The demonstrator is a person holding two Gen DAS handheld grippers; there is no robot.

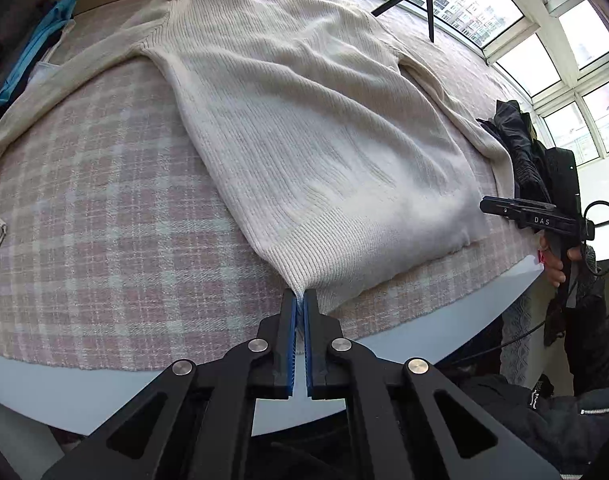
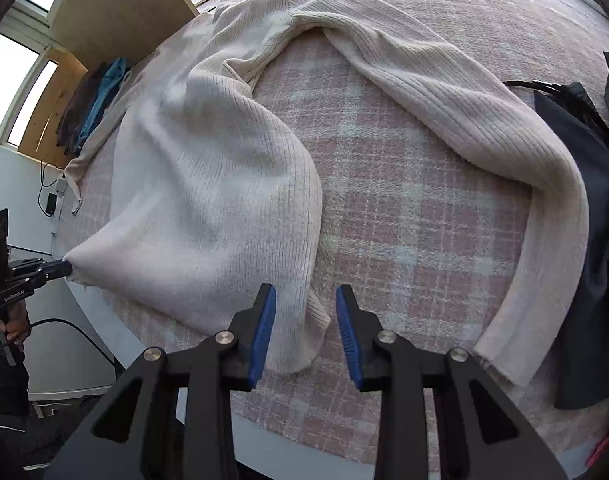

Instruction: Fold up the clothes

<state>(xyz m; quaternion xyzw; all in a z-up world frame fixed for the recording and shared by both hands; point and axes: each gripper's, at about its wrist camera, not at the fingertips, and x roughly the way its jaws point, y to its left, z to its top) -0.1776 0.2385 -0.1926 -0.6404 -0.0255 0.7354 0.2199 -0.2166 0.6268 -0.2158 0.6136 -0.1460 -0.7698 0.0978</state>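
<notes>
1. Cream ribbed knit: the sweater (image 1: 304,120) lies spread on the checked cloth (image 1: 104,220) over the table (image 1: 64,392), collar toward the top of the left view, hem at the lower centre.
2. Our left gripper (image 1: 300,308) has its fingers clamped on one hem corner.
3. Our right gripper (image 2: 306,320) holds its fingers apart, straddling the other hem corner at lower centre of the right view; the sweater runs lengthwise away from both.
4. One sleeve (image 2: 484,140) curves down the right side there.
5. We read "DAS" on the right gripper and "GenRobot.AI" on the left.
</notes>
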